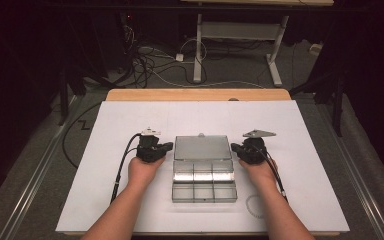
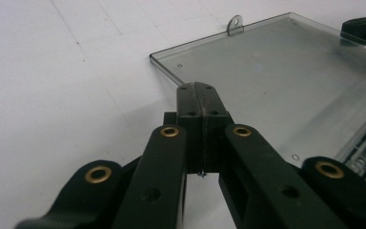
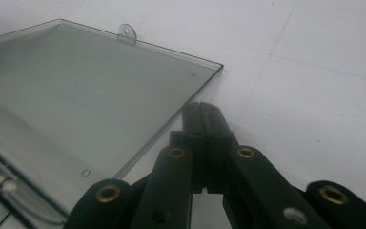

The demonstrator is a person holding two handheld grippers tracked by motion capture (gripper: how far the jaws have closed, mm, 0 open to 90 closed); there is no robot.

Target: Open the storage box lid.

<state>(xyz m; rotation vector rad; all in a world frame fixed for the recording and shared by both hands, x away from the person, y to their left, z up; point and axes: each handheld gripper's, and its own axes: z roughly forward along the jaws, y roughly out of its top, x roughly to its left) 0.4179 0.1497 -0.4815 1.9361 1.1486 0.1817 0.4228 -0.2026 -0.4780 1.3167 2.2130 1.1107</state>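
Clear plastic is lying at the middle of the white desk (image 1: 300, 150): a compartment box (image 1: 204, 182) with its lid (image 1: 202, 148) folded flat open toward the far side. The left gripper (image 1: 168, 146) is sitting just beside the lid's left edge, its jaws clenched together on nothing. The right gripper (image 1: 235, 147) is sitting just beside the lid's right edge, its jaws likewise pressed together and empty. A small hanging tab (image 2: 235, 24) is sticking out from the lid's far edge.
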